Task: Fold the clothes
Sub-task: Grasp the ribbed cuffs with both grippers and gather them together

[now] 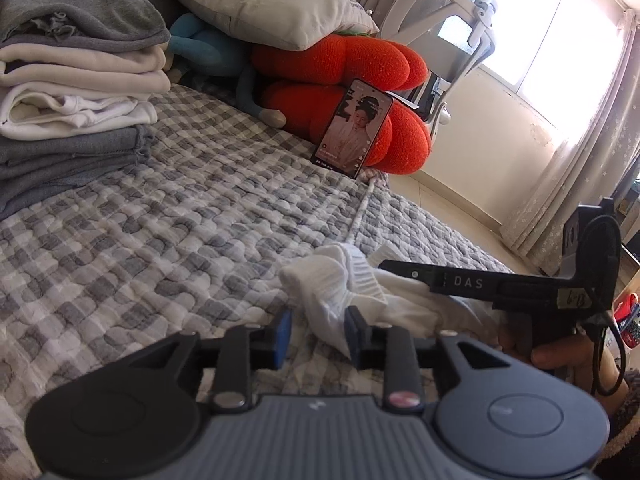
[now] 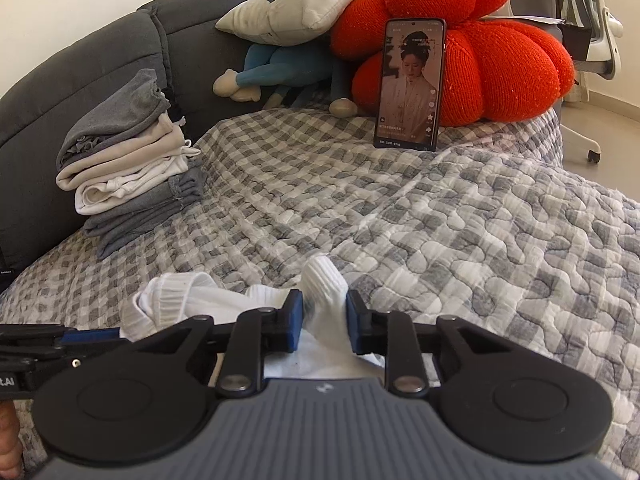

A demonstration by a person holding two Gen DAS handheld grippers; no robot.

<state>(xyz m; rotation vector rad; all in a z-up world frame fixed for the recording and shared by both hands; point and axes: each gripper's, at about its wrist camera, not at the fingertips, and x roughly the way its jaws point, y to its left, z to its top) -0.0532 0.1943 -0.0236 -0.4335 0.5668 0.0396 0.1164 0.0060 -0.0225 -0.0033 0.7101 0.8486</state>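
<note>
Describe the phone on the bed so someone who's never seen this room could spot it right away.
Start at the big red knitted cushion at the far end of the checked quilt. The phone stands upright against its front, base on the quilt. It is the only flat, dark-framed thing there, and its screen is lit, showing a video.

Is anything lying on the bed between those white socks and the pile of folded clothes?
Nothing visible. Between the white socks, held by the right gripper, and the folded pile lies only bare checkered quilt. The phone stands off to the side, against the red cushion.
</note>
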